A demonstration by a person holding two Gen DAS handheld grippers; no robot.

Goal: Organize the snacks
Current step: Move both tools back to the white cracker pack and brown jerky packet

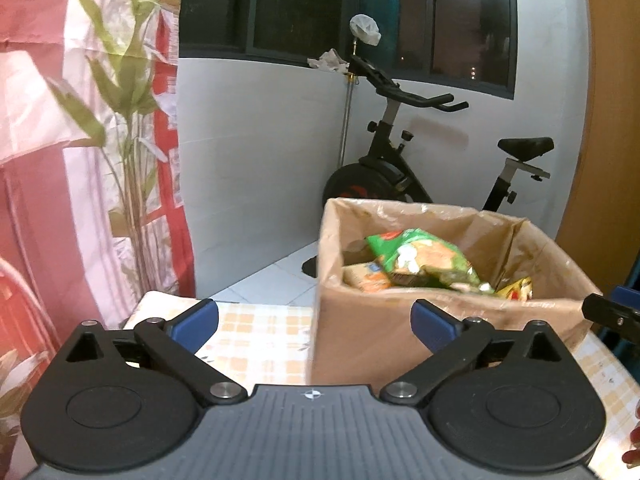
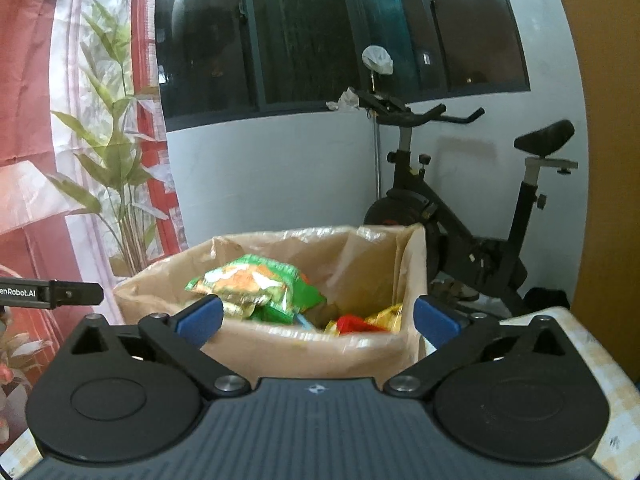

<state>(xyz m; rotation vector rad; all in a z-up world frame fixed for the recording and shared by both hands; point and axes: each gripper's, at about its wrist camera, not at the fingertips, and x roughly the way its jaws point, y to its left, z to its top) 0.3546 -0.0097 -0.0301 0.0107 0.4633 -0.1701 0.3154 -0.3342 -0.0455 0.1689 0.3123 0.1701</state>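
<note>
Left wrist view: left gripper (image 1: 314, 322) fingers spread wide, nothing between. Cardboard box (image 1: 400, 344) on checked tabletop (image 1: 256, 344), holding green snack packet (image 1: 420, 260).

Right wrist view: right gripper (image 2: 318, 320) fingers spread wide, empty. Same box (image 2: 304, 350) directly ahead, green packet (image 2: 252, 280) atop red and yellow packets (image 2: 360, 322).

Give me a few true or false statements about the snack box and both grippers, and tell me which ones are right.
1. The left gripper is open, nothing between its fingers. True.
2. The cardboard box is empty. False: snack packets lie inside, a green packet on top.
3. The right gripper is shut on a packet. False: it is open and holds nothing.
4. An exercise bike stands behind the box. True.
</note>
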